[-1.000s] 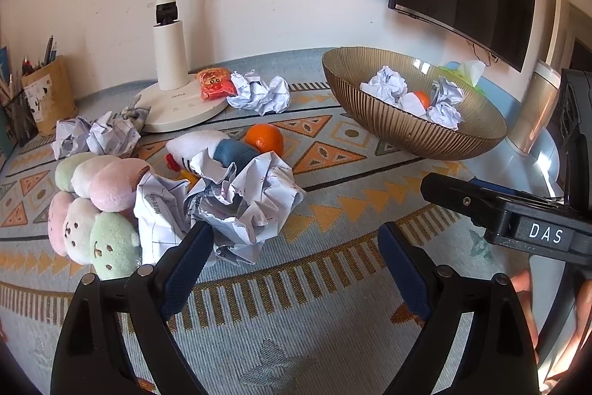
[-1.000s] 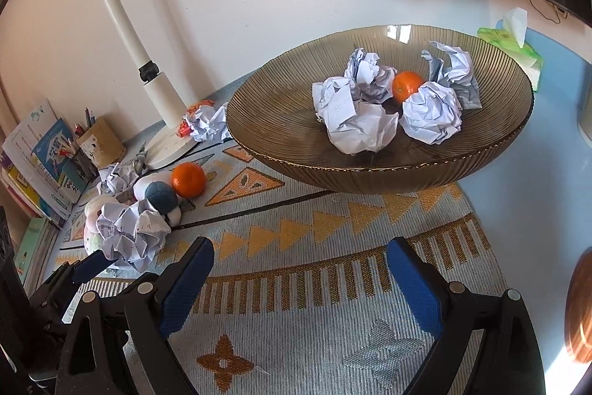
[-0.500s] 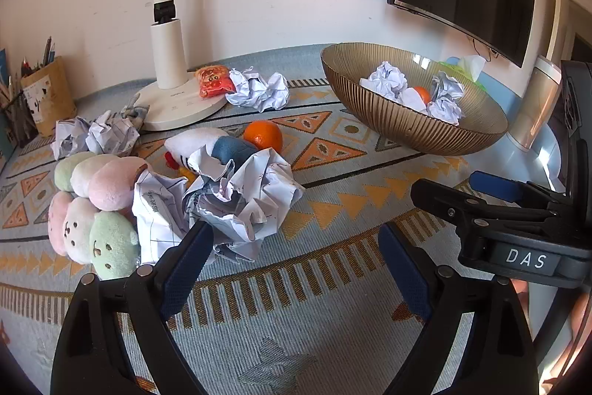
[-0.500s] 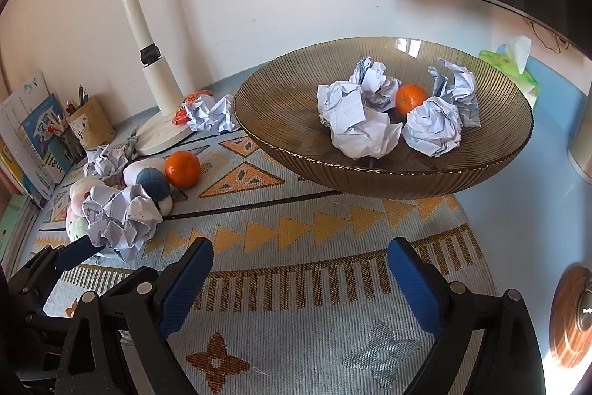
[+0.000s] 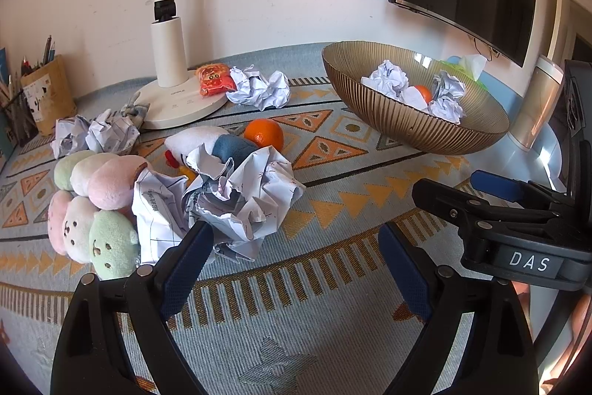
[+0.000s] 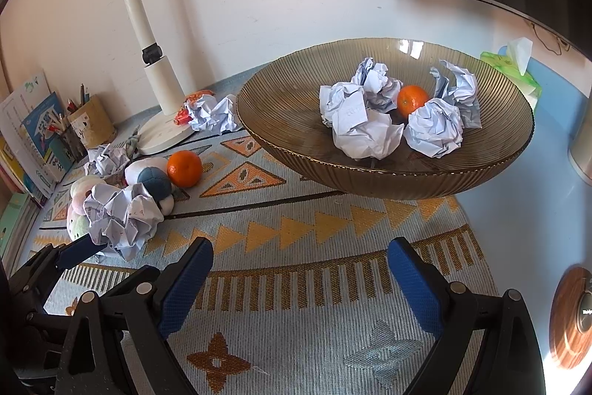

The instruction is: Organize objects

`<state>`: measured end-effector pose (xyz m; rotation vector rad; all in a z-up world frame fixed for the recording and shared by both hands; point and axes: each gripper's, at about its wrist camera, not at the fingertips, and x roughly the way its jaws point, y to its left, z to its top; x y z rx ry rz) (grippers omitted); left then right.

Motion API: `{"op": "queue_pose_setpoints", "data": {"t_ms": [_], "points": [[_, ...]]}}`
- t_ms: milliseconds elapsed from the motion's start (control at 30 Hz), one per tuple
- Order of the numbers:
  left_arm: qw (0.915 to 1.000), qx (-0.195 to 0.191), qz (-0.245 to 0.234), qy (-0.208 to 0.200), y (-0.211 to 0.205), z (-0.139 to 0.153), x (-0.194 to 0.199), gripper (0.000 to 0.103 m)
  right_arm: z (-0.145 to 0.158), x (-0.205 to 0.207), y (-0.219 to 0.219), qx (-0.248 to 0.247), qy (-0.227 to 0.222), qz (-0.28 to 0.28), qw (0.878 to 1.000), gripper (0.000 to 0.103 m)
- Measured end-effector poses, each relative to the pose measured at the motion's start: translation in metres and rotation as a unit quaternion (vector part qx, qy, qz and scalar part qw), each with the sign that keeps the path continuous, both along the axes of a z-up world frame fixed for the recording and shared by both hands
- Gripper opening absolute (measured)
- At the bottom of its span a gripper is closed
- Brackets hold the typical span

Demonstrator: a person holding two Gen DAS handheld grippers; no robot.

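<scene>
A: What is lying on the left?
B: Plush toys [image 5: 92, 206], then a paper wad [image 5: 244, 198] sitting just ahead of the left claw [image 5: 292, 261], which is gaping, released.
A: And rightward?
B: An orange [image 5: 263, 134] is resting mid-mat; the bowl [image 6: 296, 121] is holding wads. The right claw [image 6: 299, 280] is spreading wide, gripping nothing.

We saw bare patterned mat [image 6: 296, 269] open ahead of the right gripper [image 6: 299, 278] up to the ribbed bowl [image 6: 370, 178]. The crumpled paper ball [image 5: 240, 198] and plush toys [image 5: 92, 206] crowded the left gripper [image 5: 292, 261].
</scene>
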<state>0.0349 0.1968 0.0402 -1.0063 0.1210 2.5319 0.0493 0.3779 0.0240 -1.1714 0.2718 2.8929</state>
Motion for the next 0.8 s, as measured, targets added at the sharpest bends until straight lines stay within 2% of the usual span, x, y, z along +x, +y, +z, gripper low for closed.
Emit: {"op": "queue_pose_setpoints", "data": {"t_ms": [800], "points": [[0.9999,-0.006,0.013,0.008,-0.0002,0.0028,0.0026,0.090,0.0014,0.0013,0.0021,-0.011,0.006,0.002,1.000,0.095]]}}
